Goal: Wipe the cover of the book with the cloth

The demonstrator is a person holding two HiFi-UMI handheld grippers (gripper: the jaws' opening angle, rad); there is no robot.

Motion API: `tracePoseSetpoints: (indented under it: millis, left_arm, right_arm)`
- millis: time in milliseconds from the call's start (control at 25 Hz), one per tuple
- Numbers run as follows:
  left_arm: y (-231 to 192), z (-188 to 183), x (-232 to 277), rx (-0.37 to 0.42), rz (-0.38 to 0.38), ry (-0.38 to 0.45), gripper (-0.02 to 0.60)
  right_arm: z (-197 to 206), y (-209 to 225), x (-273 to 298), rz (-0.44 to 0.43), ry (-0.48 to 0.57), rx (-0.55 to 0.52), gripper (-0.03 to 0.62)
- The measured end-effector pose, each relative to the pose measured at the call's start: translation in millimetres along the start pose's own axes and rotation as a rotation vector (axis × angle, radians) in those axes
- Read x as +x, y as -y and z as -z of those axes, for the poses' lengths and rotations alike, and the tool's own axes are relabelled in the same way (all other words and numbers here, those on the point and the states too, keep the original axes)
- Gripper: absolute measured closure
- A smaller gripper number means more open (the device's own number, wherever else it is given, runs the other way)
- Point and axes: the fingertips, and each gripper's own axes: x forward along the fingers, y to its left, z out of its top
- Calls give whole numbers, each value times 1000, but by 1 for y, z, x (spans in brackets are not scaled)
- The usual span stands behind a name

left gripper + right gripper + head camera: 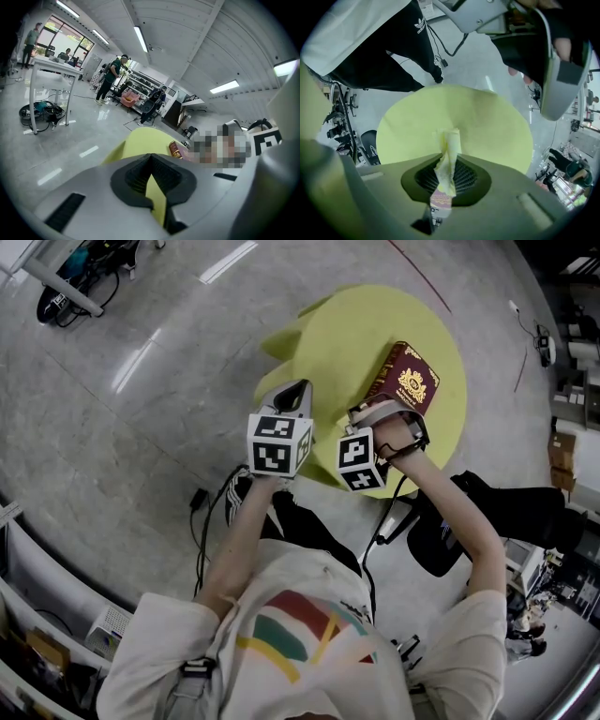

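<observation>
Book: the thick dark red book with a gold crest on its hard cover (410, 382) sits on the far right part of the round yellow-green table (319, 334). Its cover seems to face up.
Cloth: the small, crumpled, pale yellow cloth (449, 150) looks soft and thin.
Right gripper: the right gripper (446, 176) is pinched tight on the cloth. A bunch of cloth sticks out past its tips.
Left gripper: the left gripper (151, 174) has its dark ribbed jaws pressed together, with nothing in them.
Which way: in the head view the book lies just past the right gripper, up and to the right. Its long side slants much like the right arm. The right gripper view shows only bare table, so the cloth is not aimed at the book yet.
Nearer hand: the right one. The left gripper is farther off, to the left.
Next move: I think the cloth must swing onto the cover and rub along its long side.
Feel: the cover looks smooth and stiff, and the table top looks plain and flat.
</observation>
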Motion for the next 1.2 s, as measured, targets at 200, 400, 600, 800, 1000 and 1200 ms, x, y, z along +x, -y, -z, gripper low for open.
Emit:
tracePoseSetpoints:
  millis: [200, 400, 600, 800, 1000, 1200]
  left_arm:
    - [4, -1, 1, 5, 0, 6, 566]
    - [8, -6, -2, 19, -3, 10, 566]
    - [21, -41, -7, 109, 23, 53, 566]
    - [73, -105, -17, 251, 86, 150, 566]
    - [146, -160, -49, 365, 161, 271, 566]
    - [224, -207, -82, 505, 223, 425, 566]
  right_arm:
    - [-3, -2, -2, 14, 11, -6, 566]
    - [6, 12, -8, 87, 19, 70, 566]
    - [43, 50, -34, 279, 27, 314, 566]
    - [118, 74, -105, 580, 35, 621, 566]
    - [185, 45, -200, 896, 122, 969, 566]
    - [226, -17, -272, 1184, 175, 1276, 566]
